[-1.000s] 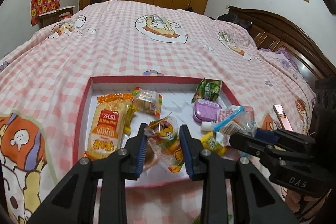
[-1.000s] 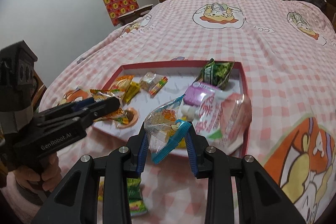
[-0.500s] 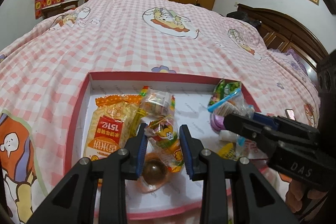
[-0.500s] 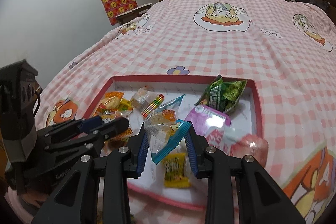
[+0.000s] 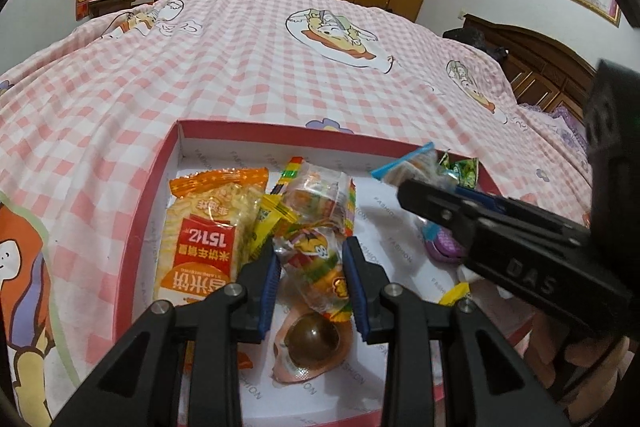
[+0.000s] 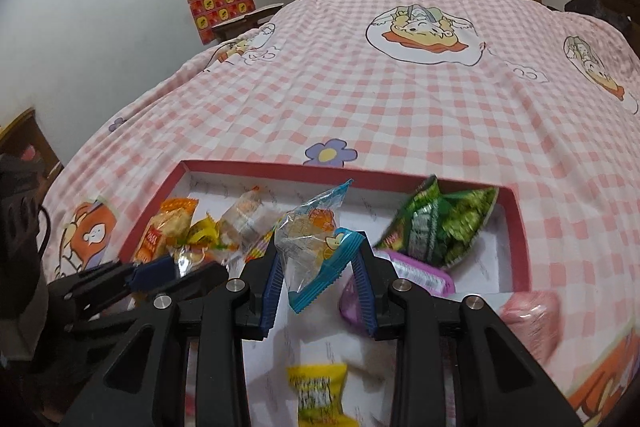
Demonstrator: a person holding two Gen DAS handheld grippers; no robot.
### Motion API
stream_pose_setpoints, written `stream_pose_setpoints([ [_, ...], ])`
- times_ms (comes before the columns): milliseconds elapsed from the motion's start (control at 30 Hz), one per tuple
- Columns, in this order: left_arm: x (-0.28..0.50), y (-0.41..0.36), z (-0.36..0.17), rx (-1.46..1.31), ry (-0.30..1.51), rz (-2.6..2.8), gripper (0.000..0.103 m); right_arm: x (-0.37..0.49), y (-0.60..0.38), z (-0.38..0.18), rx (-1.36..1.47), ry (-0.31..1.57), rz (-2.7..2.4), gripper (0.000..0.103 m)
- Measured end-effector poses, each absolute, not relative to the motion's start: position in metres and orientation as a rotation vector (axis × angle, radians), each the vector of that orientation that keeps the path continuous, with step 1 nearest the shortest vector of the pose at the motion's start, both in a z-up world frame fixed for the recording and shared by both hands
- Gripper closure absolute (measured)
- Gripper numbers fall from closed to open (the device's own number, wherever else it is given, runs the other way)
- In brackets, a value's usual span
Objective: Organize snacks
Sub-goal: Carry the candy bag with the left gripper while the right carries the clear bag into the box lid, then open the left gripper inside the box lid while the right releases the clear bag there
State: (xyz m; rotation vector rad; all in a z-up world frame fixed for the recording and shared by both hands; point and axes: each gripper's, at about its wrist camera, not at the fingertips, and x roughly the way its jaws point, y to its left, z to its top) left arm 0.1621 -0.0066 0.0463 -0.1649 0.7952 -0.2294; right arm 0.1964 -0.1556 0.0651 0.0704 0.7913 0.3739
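Pink-checked bedding is being used as the surface for a red-rimmed tray, whose near edge is being cut off by both views. In the left wrist view, a clear cartoon-printed candy packet is being pinched by the left tongs over the tray's white floor, and a brown ball in a wrapper below it is being partly hidden. An orange rice-cracker bag is lying in the tray just beside them. The purple case is being largely blocked by the right tongs' black frame. In the right wrist view, a blue-edged clear snack bag is being pinched by the right tongs above the tray, beside a green packet. A pink packet at the right is being blurred, and a yellow packet is being cropped at the bottom.
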Motion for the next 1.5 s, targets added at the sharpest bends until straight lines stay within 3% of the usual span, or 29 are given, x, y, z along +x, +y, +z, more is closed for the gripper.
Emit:
stream_pose_setpoints([
  [533, 0.161, -0.007, 0.046, -0.155, 0.785, -0.225, 0.069, 0.212, -0.151, 0.053, 0.079, 0.819, 0.365, 0.069],
  [667, 0.157, -0.007, 0.050, -0.157, 0.777, -0.227, 0.068, 0.211, -0.152, 0.056, 0.080, 0.812, 0.357, 0.062],
  [900, 0.146, -0.004, 0.067, -0.177, 0.743, -0.254, 0.050, 0.199, -0.158, 0.069, 0.114, 0.779, 0.370, 0.055],
  [1500, 0.102, 0.004, 0.086, -0.147, 0.762, -0.235, 0.047, 0.144, -0.172, 0.093, 0.148, 0.731, 0.396, 0.051],
])
